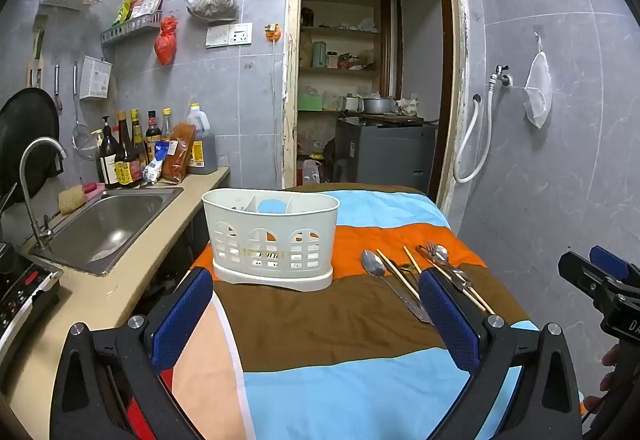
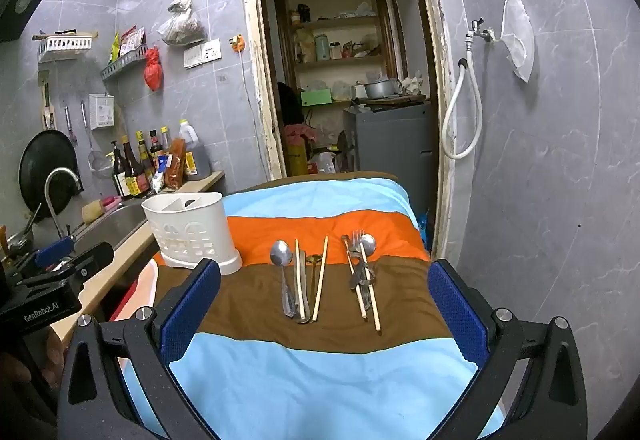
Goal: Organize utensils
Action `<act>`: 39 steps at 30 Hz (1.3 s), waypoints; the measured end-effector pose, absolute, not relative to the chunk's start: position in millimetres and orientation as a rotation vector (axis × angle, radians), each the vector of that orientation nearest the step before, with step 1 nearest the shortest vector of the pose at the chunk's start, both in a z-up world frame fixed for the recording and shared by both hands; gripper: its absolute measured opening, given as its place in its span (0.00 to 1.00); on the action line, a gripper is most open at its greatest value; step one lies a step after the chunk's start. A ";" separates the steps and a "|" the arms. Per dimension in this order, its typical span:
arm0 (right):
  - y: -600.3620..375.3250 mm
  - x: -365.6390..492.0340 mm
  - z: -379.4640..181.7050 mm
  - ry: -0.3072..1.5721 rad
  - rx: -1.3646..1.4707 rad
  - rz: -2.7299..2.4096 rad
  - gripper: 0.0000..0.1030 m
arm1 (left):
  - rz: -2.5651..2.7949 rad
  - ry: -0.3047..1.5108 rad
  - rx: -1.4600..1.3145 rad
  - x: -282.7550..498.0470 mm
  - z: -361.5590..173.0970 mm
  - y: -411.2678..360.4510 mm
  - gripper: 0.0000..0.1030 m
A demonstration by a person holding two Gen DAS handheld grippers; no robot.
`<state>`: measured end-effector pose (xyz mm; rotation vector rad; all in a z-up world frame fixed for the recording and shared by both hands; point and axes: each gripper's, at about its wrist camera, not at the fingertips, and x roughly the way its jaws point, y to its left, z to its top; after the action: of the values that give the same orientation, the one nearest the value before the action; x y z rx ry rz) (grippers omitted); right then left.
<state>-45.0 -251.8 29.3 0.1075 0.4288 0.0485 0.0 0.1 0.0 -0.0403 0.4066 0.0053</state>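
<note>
Here both our left gripper (image 1: pixel 316 314) and right gripper (image 2: pixel 324 304) hang spread and empty; utensils (image 2: pixel 324 276) lie mid-frame, caddy (image 2: pixel 192 228) left of them; we should pinch one handle squarely.

"GenRobot.AI" in white on the black body of the left gripper (image 2: pixel 60 254), seen from right wrist cam; "DA…" cut off on the black right gripper (image 1: pixel 600 272); bottle labels unreadable

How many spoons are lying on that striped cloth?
2, at least. One spoon lies at the left of the left bundle beside chopsticks; another spoon tops the right pile by the fork. More may hide underneath.
</note>
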 end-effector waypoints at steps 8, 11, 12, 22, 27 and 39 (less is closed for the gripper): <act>-252.7 -45.4 29.2 0.423 0.107 0.044 0.99 | 0.001 0.407 -0.041 0.2 -0.5 0.3 1.00; -252.8 -44.5 28.8 0.426 0.106 0.046 0.99 | 0.004 0.407 -0.039 -0.3 0.0 0.1 1.00; -253.0 -44.5 28.9 0.426 0.106 0.047 0.99 | 0.003 0.407 -0.040 -0.5 -0.1 0.2 1.00; -254.1 -43.5 29.3 0.425 0.108 0.048 0.99 | 0.000 0.411 -0.039 1.6 1.3 -9.1 1.00; -253.3 -42.5 28.9 0.426 0.108 0.048 0.99 | 0.002 0.411 -0.039 1.7 1.3 -10.0 1.00; -251.2 -40.0 28.1 0.429 0.107 0.047 0.99 | -0.002 0.413 -0.040 2.1 0.4 -8.4 1.00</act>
<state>-40.0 -251.2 28.1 0.1065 0.4293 0.0468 2.1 -8.4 0.4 -0.0401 0.4126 -0.0019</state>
